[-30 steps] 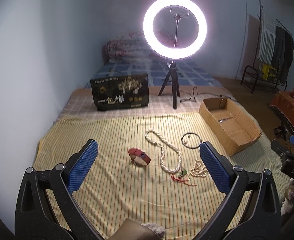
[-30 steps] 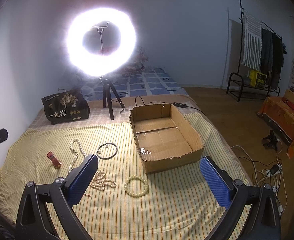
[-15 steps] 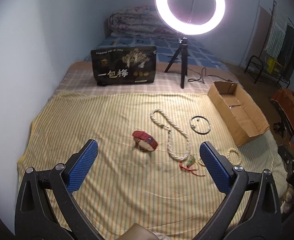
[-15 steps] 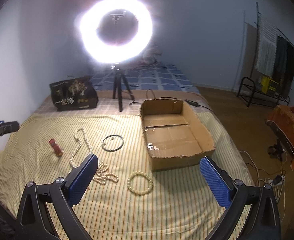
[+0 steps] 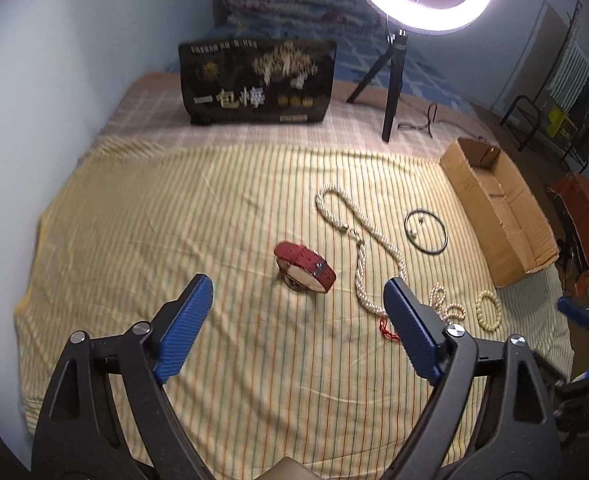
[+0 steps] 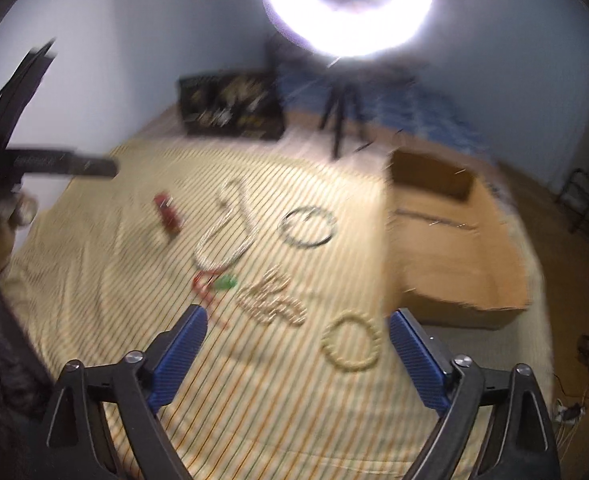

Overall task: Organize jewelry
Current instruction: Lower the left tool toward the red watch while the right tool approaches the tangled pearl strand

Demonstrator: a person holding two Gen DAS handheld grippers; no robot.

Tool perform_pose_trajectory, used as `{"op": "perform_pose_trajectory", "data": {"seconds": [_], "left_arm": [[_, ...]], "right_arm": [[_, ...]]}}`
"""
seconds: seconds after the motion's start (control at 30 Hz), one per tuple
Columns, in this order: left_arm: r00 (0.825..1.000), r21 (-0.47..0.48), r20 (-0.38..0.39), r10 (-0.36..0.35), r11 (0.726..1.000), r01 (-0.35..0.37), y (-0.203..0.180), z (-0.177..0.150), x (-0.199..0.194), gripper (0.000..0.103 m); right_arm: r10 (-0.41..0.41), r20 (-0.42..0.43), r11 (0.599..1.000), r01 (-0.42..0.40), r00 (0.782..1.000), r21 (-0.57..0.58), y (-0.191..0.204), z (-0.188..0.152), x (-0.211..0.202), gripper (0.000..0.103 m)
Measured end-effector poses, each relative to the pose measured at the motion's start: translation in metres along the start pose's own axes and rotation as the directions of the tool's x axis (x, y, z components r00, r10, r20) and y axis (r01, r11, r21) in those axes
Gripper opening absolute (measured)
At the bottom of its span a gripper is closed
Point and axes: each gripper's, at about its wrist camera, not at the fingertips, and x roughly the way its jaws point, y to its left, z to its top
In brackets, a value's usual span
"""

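Jewelry lies on a yellow striped cloth [image 5: 174, 220]. A red watch [image 5: 304, 266] sits just ahead of my left gripper [image 5: 296, 300], which is open and empty. Right of the watch lie a long pearl necklace [image 5: 358, 240], a black ring necklace [image 5: 426, 227], a tangled bead string [image 5: 446, 304] and a pale bead bracelet [image 5: 488, 310]. In the blurred right wrist view, my right gripper [image 6: 298, 328] is open and empty above the cloth, with the bead bracelet [image 6: 352, 344] and bead string [image 6: 272, 298] between its fingers. An open cardboard box [image 6: 450, 236] stands at the right.
A ring light on a tripod [image 5: 394, 80] and a black printed bag [image 5: 254, 82] stand at the back of the bed. A wall runs along the left. A clothes rack [image 5: 566, 92] and floor clutter lie beyond the bed's right edge.
Both grippers have moved forward and tilted down toward the cloth. The watch is now closer to the left gripper. The right view has swung left and blurred with motion.
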Motion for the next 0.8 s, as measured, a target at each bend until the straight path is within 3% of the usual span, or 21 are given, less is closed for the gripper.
{"op": "perform_pose_trajectory", "data": {"seconds": [0.13, 0.27, 0.4, 0.8], "left_arm": [[0.998, -0.023, -0.056, -0.032, 0.999, 0.031, -0.002, -0.001, 0.015, 0.082], [0.993, -0.059, -0.104, -0.057, 0.997, 0.051, -0.002, 0.001, 0.030, 0.077], [0.986, -0.089, -0.143, -0.082, 0.994, 0.070, -0.003, 0.005, 0.045, 0.072], [0.972, -0.184, -0.201, -0.124, 0.979, 0.087, 0.006, 0.016, 0.076, 0.071]], "right_arm": [[0.028, -0.096, 0.994, -0.038, 0.995, -0.104, 0.015, -0.006, 0.028, 0.078], [0.060, -0.180, 0.987, -0.085, 0.982, -0.134, 0.017, -0.010, 0.049, 0.065], [0.077, -0.216, 0.986, -0.106, 0.973, -0.127, 0.015, -0.006, 0.066, 0.062], [0.109, -0.266, 0.983, -0.143, 0.958, -0.113, 0.010, 0.006, 0.101, 0.060]]}}
